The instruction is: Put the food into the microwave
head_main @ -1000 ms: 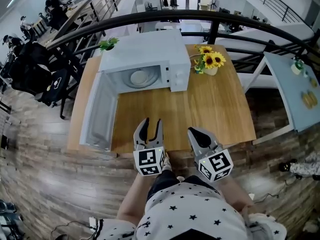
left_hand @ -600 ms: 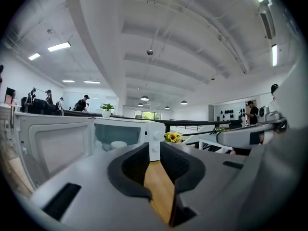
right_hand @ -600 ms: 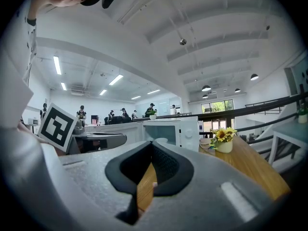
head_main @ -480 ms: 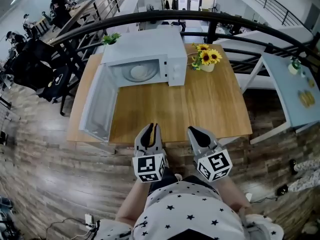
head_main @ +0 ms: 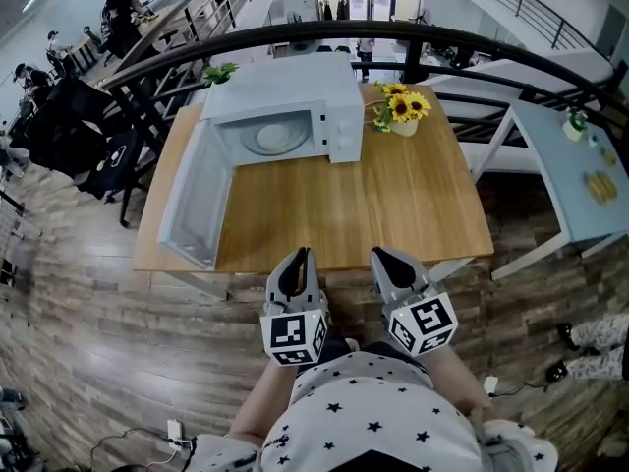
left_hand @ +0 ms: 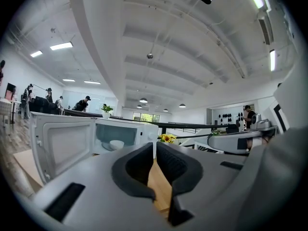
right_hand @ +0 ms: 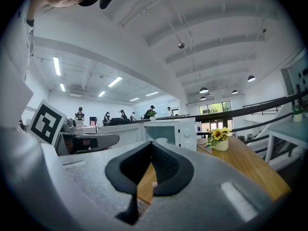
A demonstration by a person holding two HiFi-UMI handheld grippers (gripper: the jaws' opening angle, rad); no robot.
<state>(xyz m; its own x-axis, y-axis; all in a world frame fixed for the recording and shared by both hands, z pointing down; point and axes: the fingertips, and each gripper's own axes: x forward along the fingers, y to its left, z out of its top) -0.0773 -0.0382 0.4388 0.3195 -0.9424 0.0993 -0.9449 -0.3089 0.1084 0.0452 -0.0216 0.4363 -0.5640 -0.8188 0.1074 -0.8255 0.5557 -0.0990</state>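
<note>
While microwave door [head_main: 192, 200] lines table [head_main: 393, 205] left edge, front bare

The head view looks steeply down from above the near edge of the table [head_main: 393, 205], taking in its whole top. Both gripper views sit low off that edge, facing level across; all share the far-edge microwave [head_main: 295, 101] (and sunflowers [head_main: 403, 106]).

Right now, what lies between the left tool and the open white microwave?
Only bare light wooden tabletop, shown in the head view.
</note>
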